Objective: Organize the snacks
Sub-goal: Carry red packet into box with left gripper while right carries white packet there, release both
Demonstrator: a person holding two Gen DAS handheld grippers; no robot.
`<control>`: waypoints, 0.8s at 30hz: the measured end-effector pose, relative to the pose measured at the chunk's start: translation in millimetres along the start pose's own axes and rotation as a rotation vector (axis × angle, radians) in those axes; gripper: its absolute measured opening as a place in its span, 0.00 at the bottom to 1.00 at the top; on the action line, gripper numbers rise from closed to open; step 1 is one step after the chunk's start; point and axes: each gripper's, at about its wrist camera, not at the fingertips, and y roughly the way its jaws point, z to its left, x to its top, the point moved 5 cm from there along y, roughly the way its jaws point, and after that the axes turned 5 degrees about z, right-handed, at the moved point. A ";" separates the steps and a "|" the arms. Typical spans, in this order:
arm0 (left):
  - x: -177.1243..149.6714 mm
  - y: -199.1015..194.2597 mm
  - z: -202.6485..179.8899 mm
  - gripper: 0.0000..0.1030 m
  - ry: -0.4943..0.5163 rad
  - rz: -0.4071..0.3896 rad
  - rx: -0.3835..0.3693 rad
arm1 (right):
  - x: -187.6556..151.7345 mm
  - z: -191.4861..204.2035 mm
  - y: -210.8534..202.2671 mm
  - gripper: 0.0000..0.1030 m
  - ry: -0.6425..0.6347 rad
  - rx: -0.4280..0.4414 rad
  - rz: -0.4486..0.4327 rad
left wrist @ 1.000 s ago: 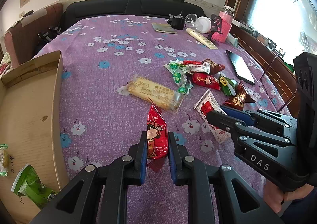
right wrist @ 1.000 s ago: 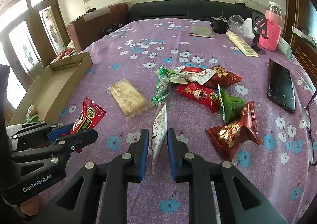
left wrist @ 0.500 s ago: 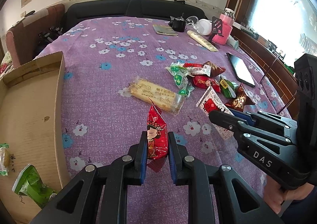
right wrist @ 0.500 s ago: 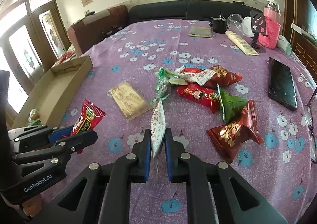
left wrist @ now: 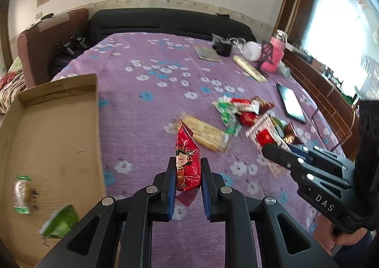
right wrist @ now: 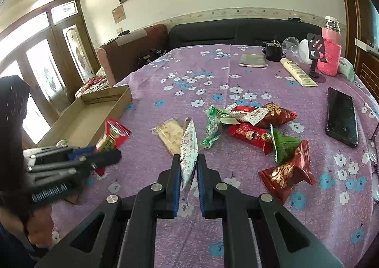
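- Purple flowered cloth [right wrist: 189,92] covers the surface, with wide bare room on its far half and between the snack pile [right wrist: 251,125] and the cardboard box [left wrist: 47,140] at your left edge.
- A phone [right wrist: 342,116] lies near the right edge, and bottles and cups crowd the far right corner.
- Your left gripper [left wrist: 188,180] has its jaws clamped on a red snack packet [left wrist: 187,161], held upright and clear of the cloth, just beside the box's near wall.
- Your right gripper [right wrist: 188,173] has its jaws pinched on a white snack packet [right wrist: 188,147], standing on edge above the cloth, near a flat yellow wafer pack [right wrist: 169,135].
- Both grippers tilt downward, side by side; your fingers [left wrist: 348,239] wrap the right handle.
- Two green packets [left wrist: 59,220] lie inside the box.
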 end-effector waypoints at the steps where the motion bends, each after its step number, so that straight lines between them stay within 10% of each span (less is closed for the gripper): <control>1: 1.7 -3.7 5.0 0.18 -0.010 -0.008 0.001 | 0.0 0.0 0.4 0.12 0.004 0.002 0.002; 24: 16.5 -75.3 160.1 0.18 -0.175 -0.088 0.189 | 40.6 128.2 22.6 0.12 -0.107 0.226 0.149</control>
